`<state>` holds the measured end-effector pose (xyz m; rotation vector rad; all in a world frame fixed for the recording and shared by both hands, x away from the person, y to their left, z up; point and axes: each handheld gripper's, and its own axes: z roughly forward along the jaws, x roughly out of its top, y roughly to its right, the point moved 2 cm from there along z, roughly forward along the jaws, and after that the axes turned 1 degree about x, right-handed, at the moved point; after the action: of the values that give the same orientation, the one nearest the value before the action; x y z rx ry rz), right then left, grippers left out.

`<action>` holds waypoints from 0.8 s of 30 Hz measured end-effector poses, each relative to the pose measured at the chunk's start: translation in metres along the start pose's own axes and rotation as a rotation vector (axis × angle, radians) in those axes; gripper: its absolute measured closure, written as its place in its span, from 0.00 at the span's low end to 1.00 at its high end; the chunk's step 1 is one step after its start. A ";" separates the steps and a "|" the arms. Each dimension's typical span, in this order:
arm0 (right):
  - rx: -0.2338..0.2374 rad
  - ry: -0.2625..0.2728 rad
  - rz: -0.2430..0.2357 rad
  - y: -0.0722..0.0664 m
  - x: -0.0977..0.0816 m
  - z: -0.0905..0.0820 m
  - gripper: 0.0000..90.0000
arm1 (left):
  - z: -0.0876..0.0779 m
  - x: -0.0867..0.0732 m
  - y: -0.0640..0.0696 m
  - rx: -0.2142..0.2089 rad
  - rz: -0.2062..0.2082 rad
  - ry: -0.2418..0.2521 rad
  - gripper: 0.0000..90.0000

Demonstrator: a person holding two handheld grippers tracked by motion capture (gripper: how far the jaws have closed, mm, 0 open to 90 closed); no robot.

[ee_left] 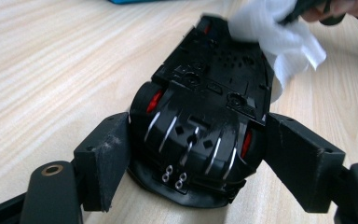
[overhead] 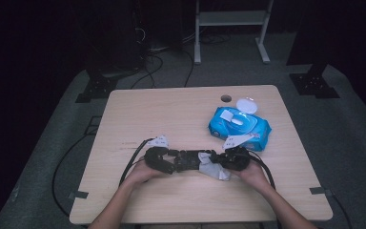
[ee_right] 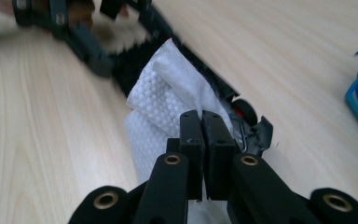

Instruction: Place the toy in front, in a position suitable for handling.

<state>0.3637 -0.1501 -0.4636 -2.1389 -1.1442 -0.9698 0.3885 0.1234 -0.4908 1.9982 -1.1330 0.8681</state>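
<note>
My left fingers [ee_left: 189, 163] were clamped on the sides of a black toy car [ee_left: 205, 116] lying underside up on the table [overhead: 171, 114], while my right fingers [ee_right: 201, 122] were pressed together on a white wet wipe [ee_right: 168, 93] draped over the car's far end. Beyond my right hand [overhead: 255, 174] lay a blue wipes pack [overhead: 240, 128], its round lid flipped open.
</note>
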 end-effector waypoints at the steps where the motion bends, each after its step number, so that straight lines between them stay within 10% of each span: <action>1: 0.001 0.011 0.009 0.002 0.003 0.000 0.97 | 0.000 0.000 0.000 0.000 -0.001 0.000 0.26; 13: 0.063 -0.020 0.040 0.002 -0.001 0.008 0.97 | -0.004 0.004 -0.003 0.004 -0.024 0.044 0.32; 24: 0.003 -0.003 0.043 0.004 0.000 0.010 0.96 | -0.005 0.008 -0.002 0.000 -0.047 0.075 0.29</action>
<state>0.3705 -0.1453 -0.4699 -2.1540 -1.0963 -0.9458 0.3918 0.1246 -0.4822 1.9678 -1.0405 0.9110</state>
